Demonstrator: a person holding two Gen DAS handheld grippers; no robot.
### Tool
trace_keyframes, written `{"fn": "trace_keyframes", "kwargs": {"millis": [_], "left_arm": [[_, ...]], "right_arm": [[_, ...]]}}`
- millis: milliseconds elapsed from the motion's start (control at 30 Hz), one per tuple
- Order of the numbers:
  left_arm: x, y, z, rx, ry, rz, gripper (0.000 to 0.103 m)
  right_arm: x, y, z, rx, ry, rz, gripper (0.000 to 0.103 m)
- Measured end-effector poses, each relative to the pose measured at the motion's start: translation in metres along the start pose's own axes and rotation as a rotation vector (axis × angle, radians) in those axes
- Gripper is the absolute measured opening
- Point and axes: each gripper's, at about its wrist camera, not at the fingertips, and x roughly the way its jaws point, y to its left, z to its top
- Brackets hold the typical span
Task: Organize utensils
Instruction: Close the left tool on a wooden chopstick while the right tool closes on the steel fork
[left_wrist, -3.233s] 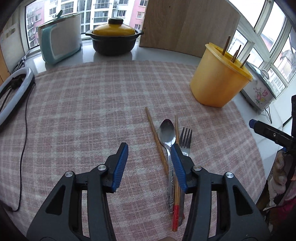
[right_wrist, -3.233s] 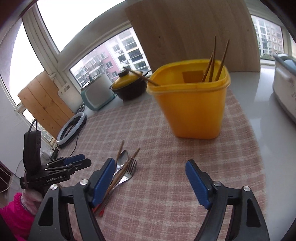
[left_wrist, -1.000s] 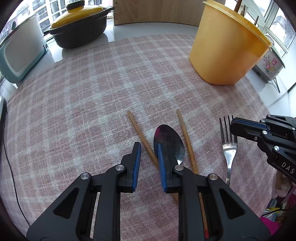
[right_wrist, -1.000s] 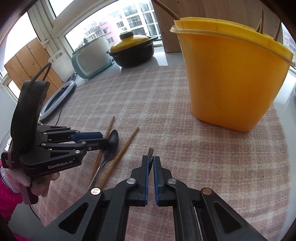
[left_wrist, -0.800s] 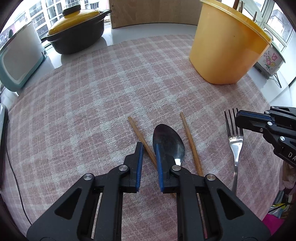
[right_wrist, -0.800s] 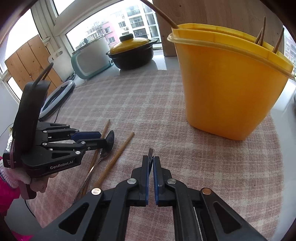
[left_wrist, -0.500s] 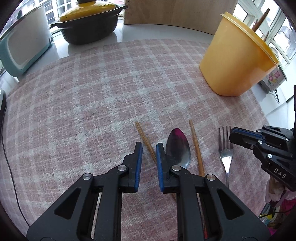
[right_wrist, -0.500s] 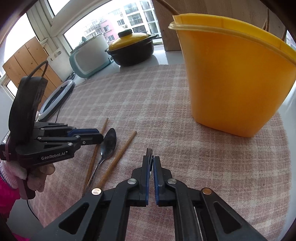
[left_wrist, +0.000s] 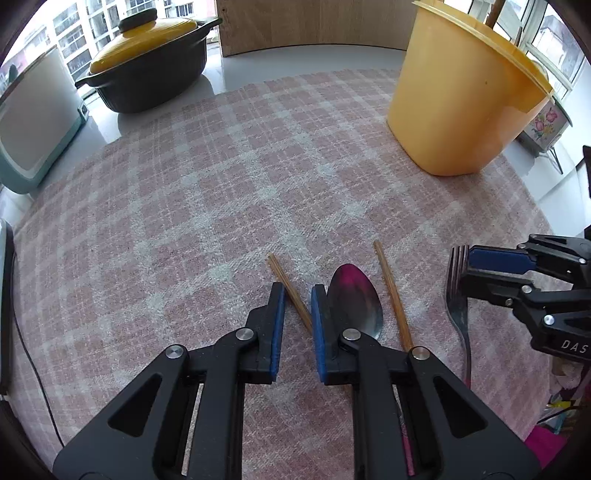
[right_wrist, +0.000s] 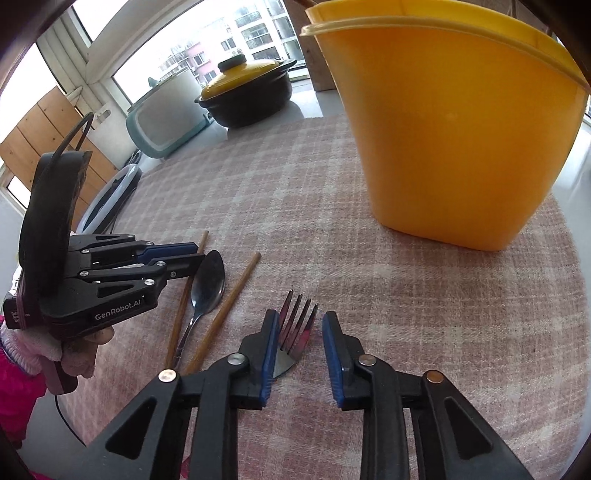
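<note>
On the pink checked cloth (left_wrist: 221, 184) lie two wooden chopsticks, a metal spoon (left_wrist: 356, 295) and a fork (right_wrist: 295, 325). My left gripper (left_wrist: 297, 295) has a narrow gap between its jaws. One chopstick (left_wrist: 291, 291) runs through that gap, and the pads do not press it. The spoon sits just right of it, then the other chopstick (left_wrist: 393, 295). My right gripper (right_wrist: 300, 321) is opening, the fork lying flat between its parted pads. A tall yellow container (right_wrist: 461, 129) holding chopsticks stands beyond.
A black pot with a yellow lid (left_wrist: 147, 66), a teal-and-white appliance (left_wrist: 29, 122) and a wooden board (left_wrist: 314, 22) stand at the back. A ring light (right_wrist: 110, 199) and its cable (left_wrist: 22, 350) lie left. A pink sleeve (right_wrist: 11, 369) holds the left gripper.
The right jaws, shut on the fork until half a second ago, have parted and the fork rests on the cloth. The left jaws closed from wide open to a narrow gap around the chopstick.
</note>
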Motion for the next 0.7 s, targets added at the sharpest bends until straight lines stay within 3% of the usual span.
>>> {"fn": "trace_keyframes", "kwargs": {"millis": [167, 233, 267, 433, 533, 700], "left_arm": [[-0.005, -0.002, -0.011, 0.088, 0.013, 0.009, 0.006], [-0.007, -0.003, -0.013, 0.100, 0.021, 0.018, 0.004], [-0.008, -0.003, -0.013, 0.094, 0.022, 0.019, 0.004], [-0.006, -0.003, -0.011, 0.069, 0.048, 0.041, 0.006], [-0.007, -0.009, -0.011, 0.111, 0.062, 0.082, 0.011], [-0.007, -0.002, -0.010, 0.072, 0.061, 0.031, 0.003]], "right_arm": [[0.005, 0.004, -0.002, -0.017, -0.010, -0.003, 0.032], [0.008, 0.007, -0.002, -0.028, -0.009, -0.007, 0.024], [0.009, 0.009, -0.001, -0.038, -0.013, -0.019, 0.015], [0.011, 0.014, 0.004, -0.056, 0.000, -0.018, 0.012], [0.013, 0.013, 0.008, -0.058, 0.030, -0.007, 0.013], [0.017, 0.013, 0.011, -0.053, 0.044, 0.014, 0.013]]}}
